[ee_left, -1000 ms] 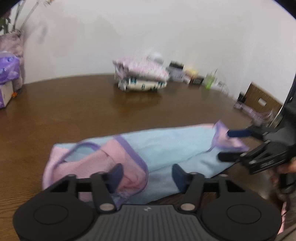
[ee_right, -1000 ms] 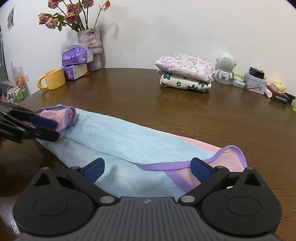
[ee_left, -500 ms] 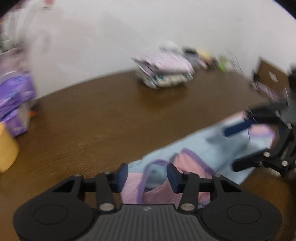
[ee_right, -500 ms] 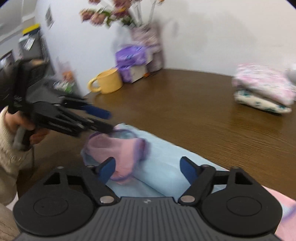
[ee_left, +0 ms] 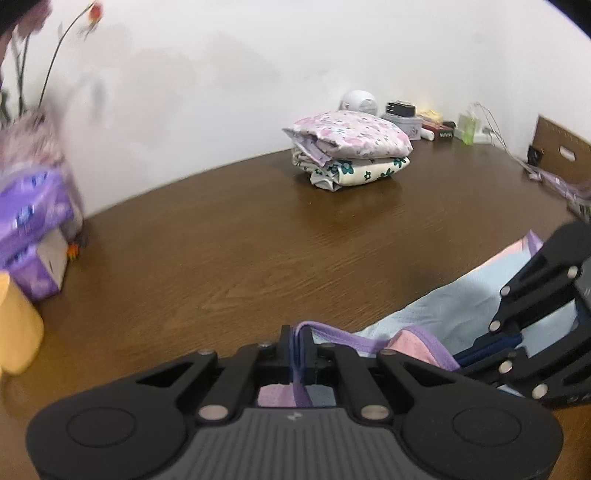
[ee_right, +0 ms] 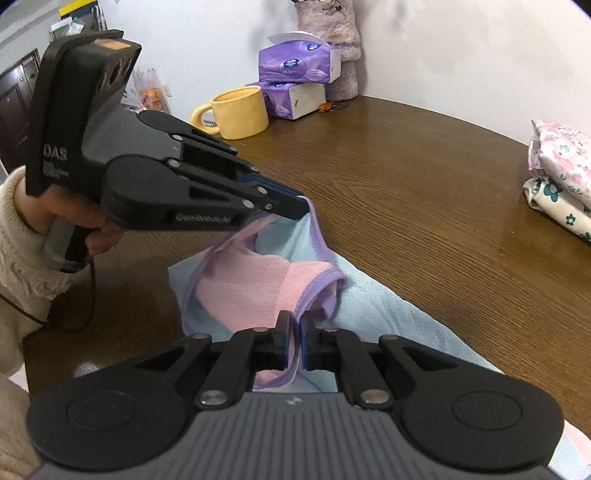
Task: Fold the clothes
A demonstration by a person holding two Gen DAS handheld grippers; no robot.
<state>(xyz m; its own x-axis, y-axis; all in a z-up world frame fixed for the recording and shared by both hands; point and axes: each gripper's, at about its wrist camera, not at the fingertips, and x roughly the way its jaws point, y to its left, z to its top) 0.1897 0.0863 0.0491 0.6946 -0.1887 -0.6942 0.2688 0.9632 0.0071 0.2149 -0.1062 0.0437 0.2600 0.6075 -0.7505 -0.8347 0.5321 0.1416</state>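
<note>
Garment (ee_right: pixel 258 284), blue and pink beside the yellow mug (ee_right: pixel 240 112), is pinched at its purple trim by left gripper (ee_left: pixel 301 354) and right gripper (ee_right: pixel 293 343).

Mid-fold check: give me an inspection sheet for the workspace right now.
Surface: brown wooden table.
Job's things: blue-and-pink garment, purple trim lifted; folded floral clothes stack apart from it.
Clutter: yellow mug, tissue packs, vase, white speaker.
Grippers: left gripper and right gripper each shut on the trim.
Cables: black cord below the left gripper.
Surroundings: white wall.
</note>
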